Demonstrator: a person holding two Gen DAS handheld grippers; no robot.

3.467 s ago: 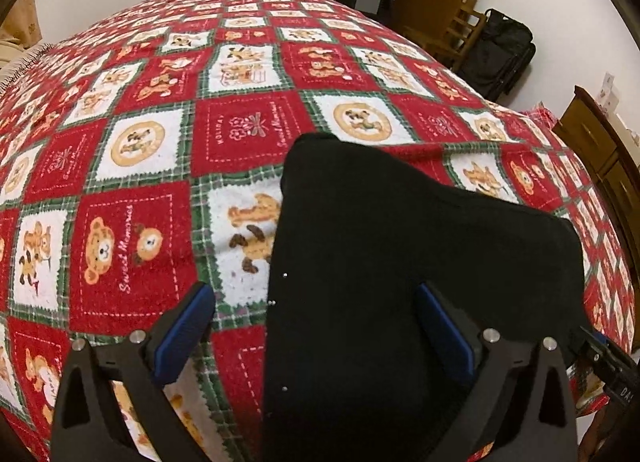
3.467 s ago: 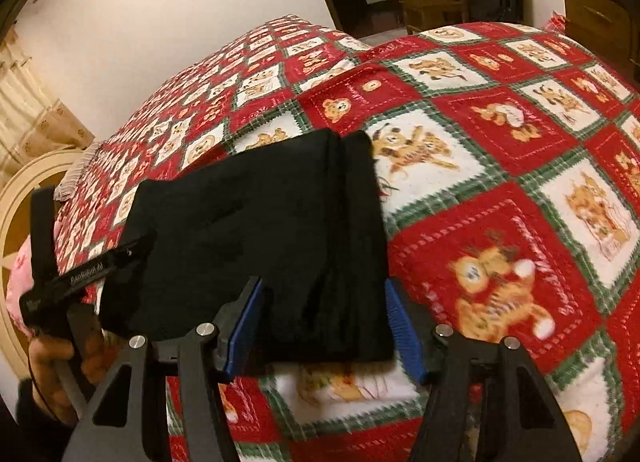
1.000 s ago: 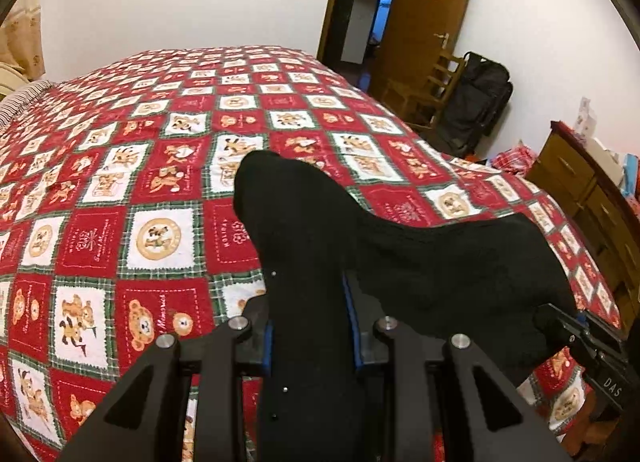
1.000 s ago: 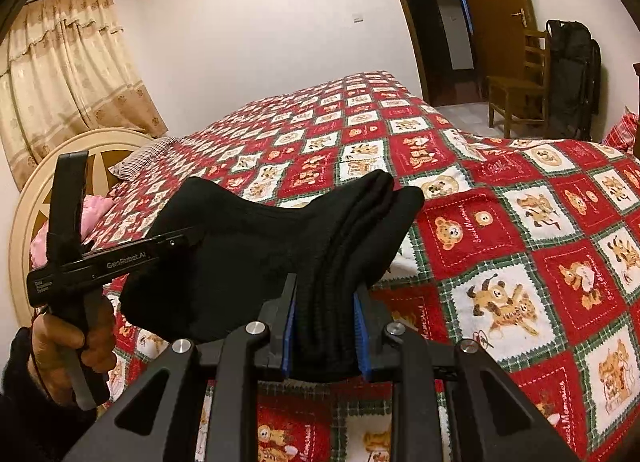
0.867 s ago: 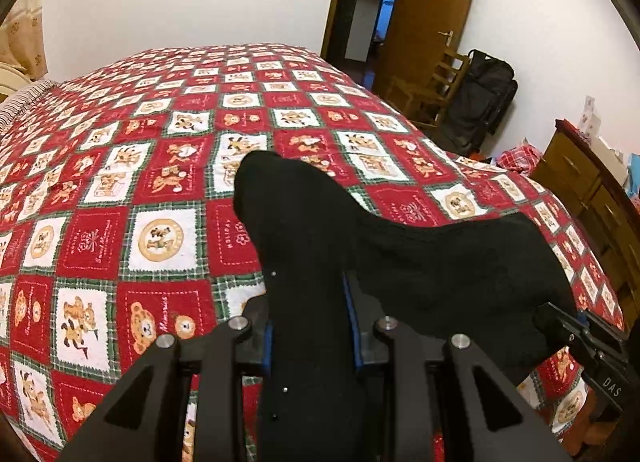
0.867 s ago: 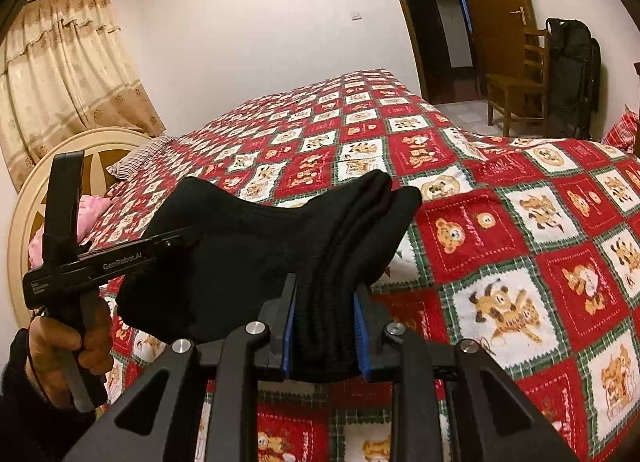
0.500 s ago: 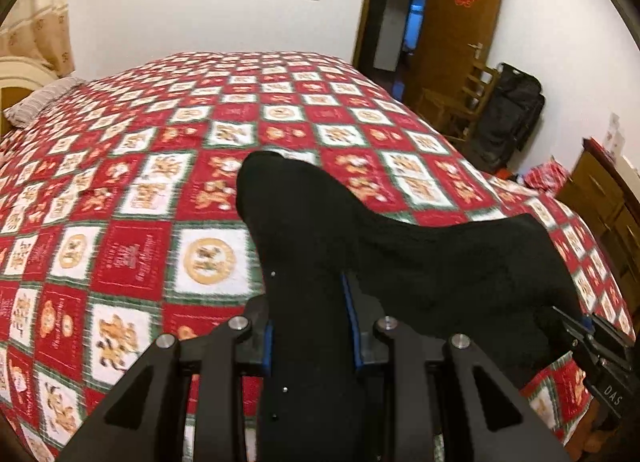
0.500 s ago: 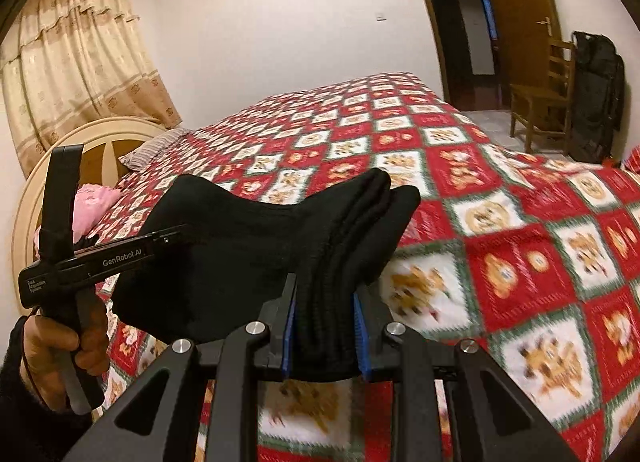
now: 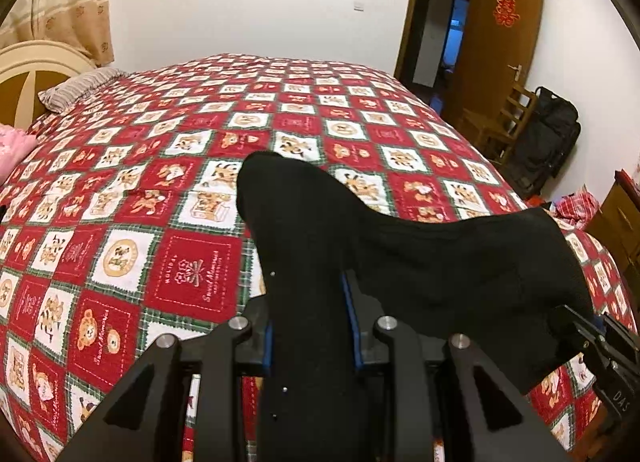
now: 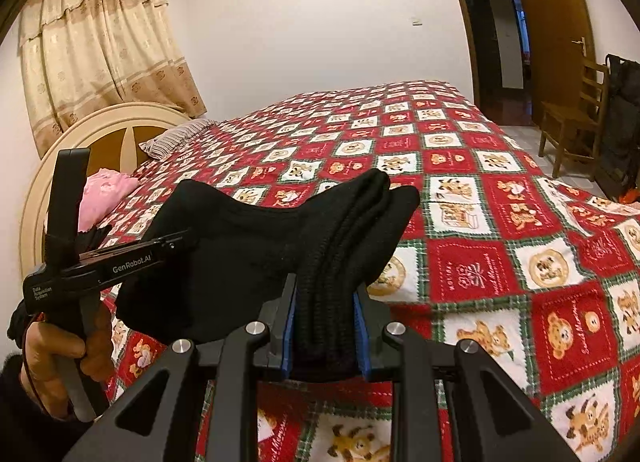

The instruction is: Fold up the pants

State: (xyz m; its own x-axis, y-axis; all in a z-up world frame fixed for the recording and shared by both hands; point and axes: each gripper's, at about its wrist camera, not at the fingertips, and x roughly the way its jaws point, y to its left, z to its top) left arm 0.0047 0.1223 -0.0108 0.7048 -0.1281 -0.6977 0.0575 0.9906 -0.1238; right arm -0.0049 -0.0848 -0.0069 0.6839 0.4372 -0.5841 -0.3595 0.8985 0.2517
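Left gripper (image 9: pixel 311 326): you are clamping its blue pads on one end of the folded black pants (image 9: pixel 420 258), and the cloth is filling the gap between the fingers and spilling over them toward the camera.
Right gripper (image 10: pixel 325 322): you are pinching the other end of the same bundle, with several stacked layers of fabric showing edge-on between the blue pads.
Your left hand (image 10: pixel 60 358): you are gripping the handle of the left tool, seen at the left edge of the right wrist view, with a dark sleeve (image 10: pixel 24 422) running down to the corner.
Pants: you are holding them lifted clear of the bedspread (image 9: pixel 188 262), stretched between the two tools and sagging in the middle, with each clamped end poking up past its pads.
Bedspread: it is lying flat under the pants, a red, white and green check printed with bears.
Head of the bed: a cream rounded headboard (image 10: pixel 108 129) is standing there, with a striped pillow (image 10: pixel 176 137) and a pink cloth (image 10: pixel 104 193) beside it.
Far side: a wooden chair (image 10: pixel 572 121) and a black bag (image 9: pixel 548 137) are standing near the open brown door (image 9: pixel 496 41).
Window: beige curtains (image 10: pixel 100 41) are hanging behind the headboard.
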